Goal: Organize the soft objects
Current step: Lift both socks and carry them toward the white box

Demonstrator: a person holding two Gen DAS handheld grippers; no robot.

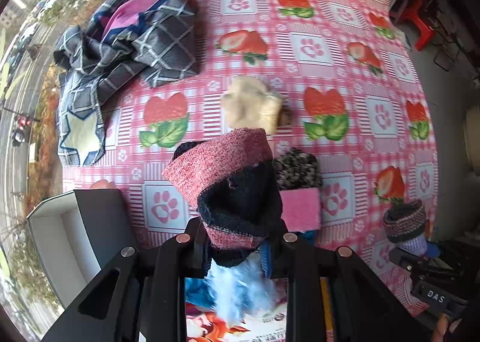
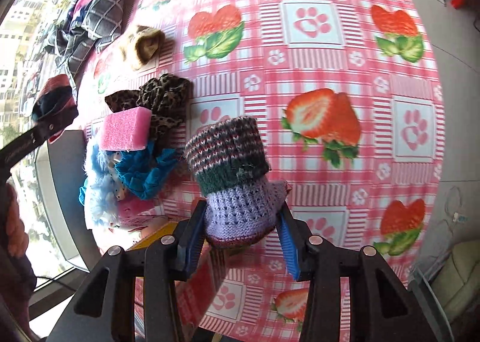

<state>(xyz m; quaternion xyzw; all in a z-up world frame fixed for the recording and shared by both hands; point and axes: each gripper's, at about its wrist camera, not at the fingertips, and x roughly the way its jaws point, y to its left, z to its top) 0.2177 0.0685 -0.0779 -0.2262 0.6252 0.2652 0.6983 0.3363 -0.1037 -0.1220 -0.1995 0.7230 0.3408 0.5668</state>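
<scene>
**Two knitted pieces pinched, one per hand-held gripper**

Left hand-held gripper [image 1: 240,247]: clamped nearly shut on a rolled knit piece [image 1: 228,180], speckled pink-red band over a black ribbed part, a second pink stripe down at the pads. Held clear above the desk [image 1: 345,27], over a fluffy pale-blue item [image 1: 237,291].

Right hand-held gripper [image 2: 240,234]: partly closed, blue ribbed pads pressing both sides of a second knit piece [image 2: 232,174]. Lilac waffle-stitch base, dark green band, then red, white and dark stripes on top; standing upright between the fingers [image 2: 192,231].

Lying on the pink checked cloth with strawberries and paw prints: a cream fleecy bundle [image 1: 252,105], a leopard-print soft item [image 2: 162,102], a pink sponge block [image 2: 126,129] resting against it, a teal ruffled cloth [image 2: 144,174] just below. Farther back, toward the window: a crumpled grey checked fabric [image 1: 132,39] with a purple patch. Off the desk's left edge: an open white box [image 1: 60,240].
</scene>
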